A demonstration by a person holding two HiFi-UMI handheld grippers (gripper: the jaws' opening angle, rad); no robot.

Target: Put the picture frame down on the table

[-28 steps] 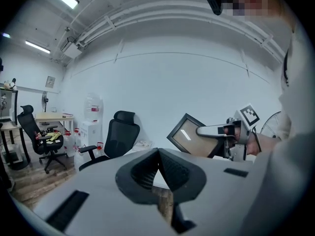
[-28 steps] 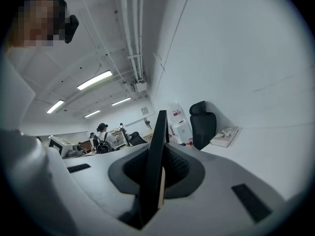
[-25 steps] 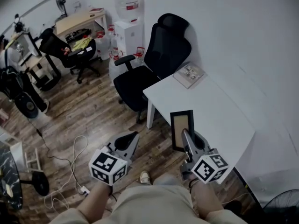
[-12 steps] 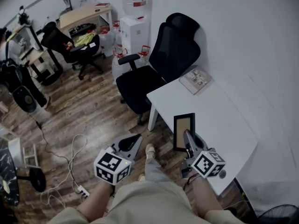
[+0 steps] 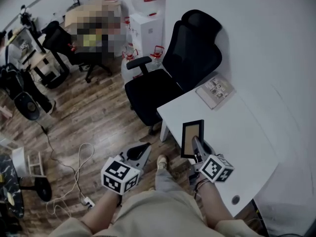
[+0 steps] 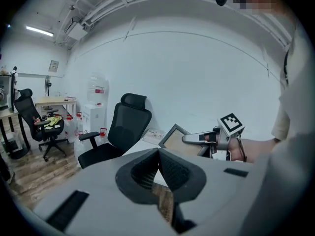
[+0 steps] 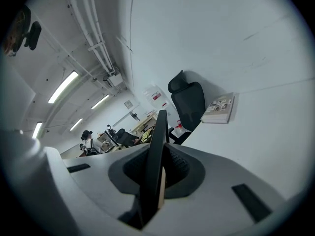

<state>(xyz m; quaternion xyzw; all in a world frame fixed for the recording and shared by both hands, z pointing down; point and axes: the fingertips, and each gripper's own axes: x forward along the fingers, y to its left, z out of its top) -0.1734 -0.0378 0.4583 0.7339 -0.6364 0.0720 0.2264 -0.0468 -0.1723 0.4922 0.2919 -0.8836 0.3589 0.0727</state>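
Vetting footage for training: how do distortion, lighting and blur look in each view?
Head view: evenly lit, sharp, table edges bowed by the wide lens. Left gripper view: dark round vignette, mosaic patch on top. Right gripper view: bright ceiling light, picture frame edge soft.

Picture frame (image 5: 192, 138) lower, perhaps nearer table (image 5: 242, 132)

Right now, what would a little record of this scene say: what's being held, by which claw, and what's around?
Held: picture frame, upright
Right claw: shut on the picture frame's lower edge
Left claw: shut, empty, over the floor
Table: white, below the picture frame; contact unclear
On table: book, at the far end
Beside table: black office chair
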